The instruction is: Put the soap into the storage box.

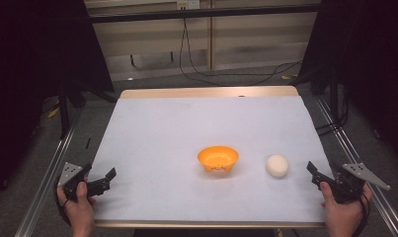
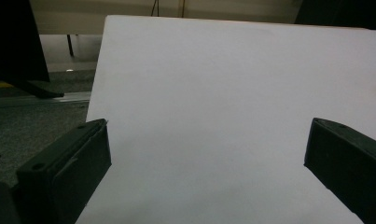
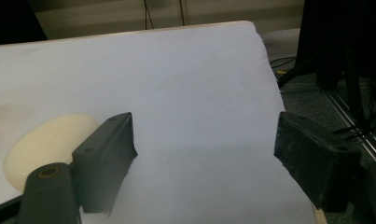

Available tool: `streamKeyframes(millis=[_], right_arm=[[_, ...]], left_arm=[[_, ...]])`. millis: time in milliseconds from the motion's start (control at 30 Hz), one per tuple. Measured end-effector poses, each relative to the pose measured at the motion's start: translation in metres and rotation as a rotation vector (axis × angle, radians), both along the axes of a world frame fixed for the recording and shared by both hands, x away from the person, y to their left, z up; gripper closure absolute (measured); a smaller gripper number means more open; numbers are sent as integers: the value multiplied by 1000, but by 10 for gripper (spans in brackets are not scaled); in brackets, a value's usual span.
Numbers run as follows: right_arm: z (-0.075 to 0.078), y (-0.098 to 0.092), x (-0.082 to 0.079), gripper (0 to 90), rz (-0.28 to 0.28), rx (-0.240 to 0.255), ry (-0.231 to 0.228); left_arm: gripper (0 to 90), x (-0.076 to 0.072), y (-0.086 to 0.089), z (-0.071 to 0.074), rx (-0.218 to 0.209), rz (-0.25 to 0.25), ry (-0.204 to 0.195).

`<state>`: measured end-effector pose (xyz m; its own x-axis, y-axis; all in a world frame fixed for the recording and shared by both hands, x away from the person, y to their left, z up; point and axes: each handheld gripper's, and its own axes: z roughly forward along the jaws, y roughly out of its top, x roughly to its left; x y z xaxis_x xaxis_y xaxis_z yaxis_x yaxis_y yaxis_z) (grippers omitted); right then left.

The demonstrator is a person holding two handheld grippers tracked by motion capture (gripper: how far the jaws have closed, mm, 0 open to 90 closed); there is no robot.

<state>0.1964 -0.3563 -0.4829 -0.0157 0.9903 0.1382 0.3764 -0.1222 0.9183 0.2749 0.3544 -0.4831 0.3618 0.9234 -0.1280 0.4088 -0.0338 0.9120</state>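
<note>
Currently both grippers rest at the near table (image 1: 152, 123) corners, jaws spread and empty: left gripper (image 1: 106, 178), right gripper (image 1: 313, 171). No step appears begun. An orange bowl (image 1: 218, 158) sits centrally; a cream ball (image 1: 277, 165) lies just beside the right gripper. Judged next move: close on the ball, likely for the bowl.

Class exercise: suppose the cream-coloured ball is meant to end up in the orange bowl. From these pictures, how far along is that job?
Done: nothing yet. The cream ball lies on the white table cover, apart from the orange bowl, which looks empty. In hand: nothing. The left gripper and right gripper sit open at the near corners. Left: probably grasping the ball with the nearer right gripper, then placing it in the bowl.
</note>
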Motion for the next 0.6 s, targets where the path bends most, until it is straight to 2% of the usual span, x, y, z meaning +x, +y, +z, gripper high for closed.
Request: streamKeyframes(millis=[100,233,267,300,367,400,467,600], right_arm=[[1,-1,3,271,51,-1,-3],[3,-2,5,285,51,-7,-1],[7,-4,6,308,56,-10,44],[9,-6,6,357,71,9,98],[12,-8,7,370,124,67,146],[13,-7,7,346,142,85,162],[14,-5,7,242,185,87,195],[17,-1,10,134,229,58,278]], left_arm=[[4,0,1,0,-8,0,3],[4,0,1,0,-9,4,2],[4,0,1,0,-11,6,-1],[4,0,1,0,-8,4,-3],[4,0,0,0,9,1,-5],[4,0,0,0,10,0,-5],[4,0,-1,0,15,0,-6],[4,0,-1,0,16,-2,-5]])
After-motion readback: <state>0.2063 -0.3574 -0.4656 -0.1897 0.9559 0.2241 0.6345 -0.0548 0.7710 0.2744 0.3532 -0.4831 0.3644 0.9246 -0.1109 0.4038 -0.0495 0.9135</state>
